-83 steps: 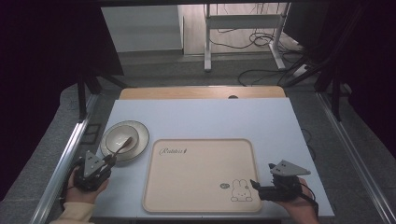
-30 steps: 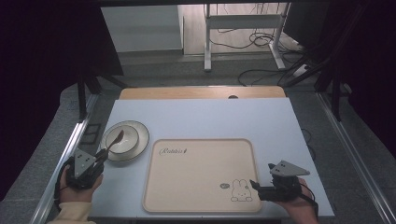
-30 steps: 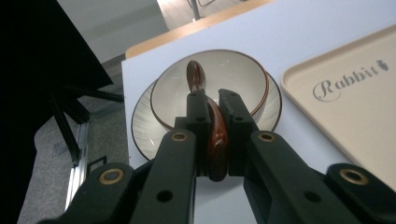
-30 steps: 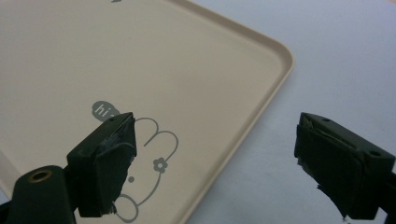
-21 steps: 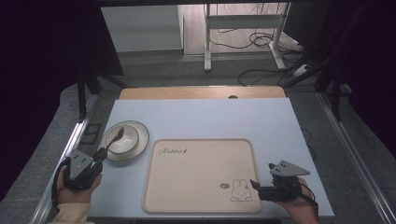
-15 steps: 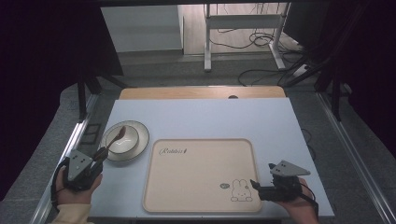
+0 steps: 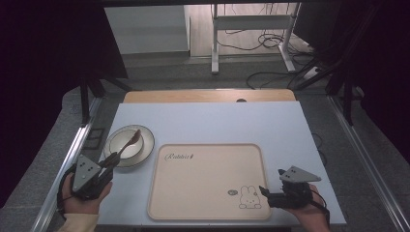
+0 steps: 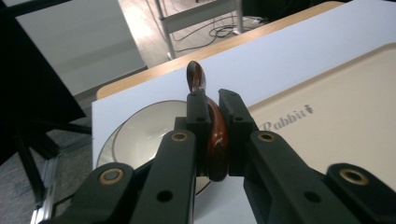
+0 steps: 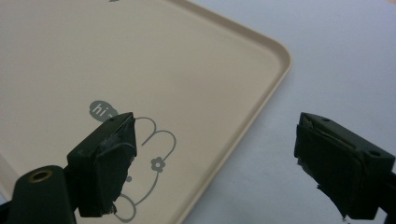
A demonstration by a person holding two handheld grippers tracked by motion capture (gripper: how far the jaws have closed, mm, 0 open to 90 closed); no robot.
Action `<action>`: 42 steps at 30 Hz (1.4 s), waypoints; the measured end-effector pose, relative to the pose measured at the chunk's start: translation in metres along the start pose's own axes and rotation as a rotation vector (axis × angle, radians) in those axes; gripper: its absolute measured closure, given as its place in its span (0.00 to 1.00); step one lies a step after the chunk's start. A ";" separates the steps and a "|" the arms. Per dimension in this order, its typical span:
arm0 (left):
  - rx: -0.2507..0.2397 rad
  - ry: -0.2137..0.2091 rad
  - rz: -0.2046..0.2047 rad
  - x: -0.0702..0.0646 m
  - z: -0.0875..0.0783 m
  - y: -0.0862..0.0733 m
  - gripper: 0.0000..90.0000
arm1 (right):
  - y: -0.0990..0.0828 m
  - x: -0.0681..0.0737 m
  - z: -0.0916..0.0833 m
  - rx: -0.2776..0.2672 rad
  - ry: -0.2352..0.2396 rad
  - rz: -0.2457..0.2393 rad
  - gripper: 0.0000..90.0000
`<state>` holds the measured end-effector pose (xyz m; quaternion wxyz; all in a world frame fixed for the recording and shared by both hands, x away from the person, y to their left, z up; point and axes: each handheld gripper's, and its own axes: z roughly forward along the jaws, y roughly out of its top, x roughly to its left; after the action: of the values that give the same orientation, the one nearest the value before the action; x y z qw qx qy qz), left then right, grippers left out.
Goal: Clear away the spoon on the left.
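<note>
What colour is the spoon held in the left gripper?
Glossy reddish-brown spoon, clearest in the left gripper view.

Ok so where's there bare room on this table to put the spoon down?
The beige tray is bare apart from its printed rabbit. The white table is free beyond the tray and right of the bowl. It is crowded at the left, where the left gripper grips the spoon over the bowl.

Glossy brown spoon [image 8: 215,140], matt beige plastic tray [image 7: 208,212].

Tray [image 7: 208,181] centre, bare, passable; bowl [image 7: 129,145] blocks ten o'clock; tabletop [image 7: 217,121] twelve to two o'clock free.
</note>
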<state>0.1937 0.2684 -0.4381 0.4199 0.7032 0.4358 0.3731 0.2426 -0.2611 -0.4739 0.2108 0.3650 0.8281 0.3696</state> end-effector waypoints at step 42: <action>0.008 -0.140 0.089 -0.042 0.014 0.008 0.94 | -0.001 0.000 0.001 0.007 -0.004 0.002 0.15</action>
<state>0.1944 0.2233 -0.4432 0.4296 0.7479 0.3754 0.3395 0.2433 -0.2608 -0.4753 0.2107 0.3671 0.8287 0.3661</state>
